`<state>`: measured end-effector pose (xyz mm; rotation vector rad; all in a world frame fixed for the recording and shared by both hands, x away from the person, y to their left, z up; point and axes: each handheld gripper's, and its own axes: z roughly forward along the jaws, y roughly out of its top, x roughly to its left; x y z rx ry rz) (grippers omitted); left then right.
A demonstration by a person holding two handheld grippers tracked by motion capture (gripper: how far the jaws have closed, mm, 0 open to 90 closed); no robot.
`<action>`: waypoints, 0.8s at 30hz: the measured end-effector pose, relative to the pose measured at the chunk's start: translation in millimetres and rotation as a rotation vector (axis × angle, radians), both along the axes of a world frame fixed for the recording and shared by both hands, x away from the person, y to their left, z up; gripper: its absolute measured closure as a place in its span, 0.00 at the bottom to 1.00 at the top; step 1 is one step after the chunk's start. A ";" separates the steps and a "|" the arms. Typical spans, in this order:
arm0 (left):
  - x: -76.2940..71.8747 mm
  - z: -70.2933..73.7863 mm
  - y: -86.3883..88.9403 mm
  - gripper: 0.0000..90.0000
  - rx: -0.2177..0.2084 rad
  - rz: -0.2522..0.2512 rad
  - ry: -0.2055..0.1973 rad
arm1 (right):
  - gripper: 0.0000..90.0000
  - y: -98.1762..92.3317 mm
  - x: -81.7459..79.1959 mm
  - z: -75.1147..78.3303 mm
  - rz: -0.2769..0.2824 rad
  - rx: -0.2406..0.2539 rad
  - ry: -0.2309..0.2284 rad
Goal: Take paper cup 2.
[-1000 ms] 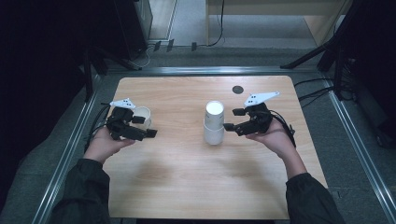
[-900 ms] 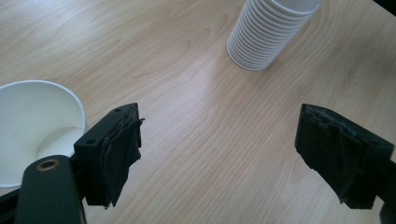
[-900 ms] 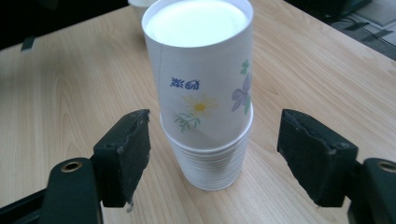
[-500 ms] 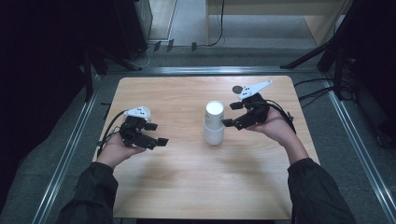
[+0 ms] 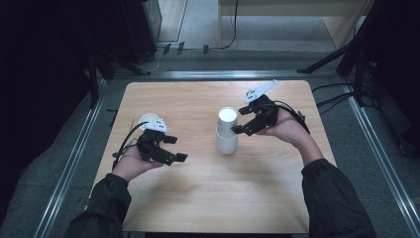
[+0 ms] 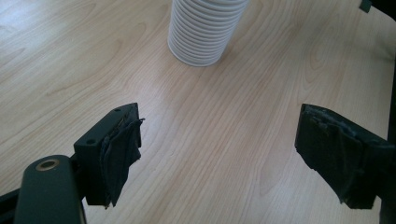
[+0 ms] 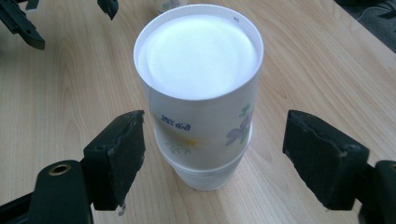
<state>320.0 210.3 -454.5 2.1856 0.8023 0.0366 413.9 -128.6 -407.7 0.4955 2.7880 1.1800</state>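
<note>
Just let go: right gripper (image 7: 212,154) jaws opening, clear of cup stack (image 7: 201,93); left gripper (image 6: 219,154) open, empty, nearing.

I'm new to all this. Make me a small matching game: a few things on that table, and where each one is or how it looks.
Things:
1. stack of cups
2. single cup
3. right gripper
4. left gripper

Descriptions:
a. open, aimed at the stack from the table's left half
b. upside down, mid-table
c. just behind the left hand
d. fingers just opening, either side of the stack

Pairs: 1-b, 2-c, 3-d, 4-a
</note>
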 end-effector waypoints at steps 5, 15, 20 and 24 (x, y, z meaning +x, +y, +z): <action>-0.4 -2.0 -4.0 0.16 0.013 -0.024 0.000 | 0.26 11.1 4.7 0.2 0.050 -0.016 0.008; -1.1 -4.9 -9.0 0.16 0.038 -0.043 0.009 | 0.26 36.1 12.3 12.5 0.117 -0.156 0.022; -0.9 -6.8 -8.2 0.16 0.050 -0.038 0.010 | 0.27 47.1 11.6 19.9 0.131 -0.226 0.002; -0.8 -7.3 -7.3 0.17 0.054 -0.038 0.010 | 0.32 49.2 13.7 24.0 0.117 -0.238 0.014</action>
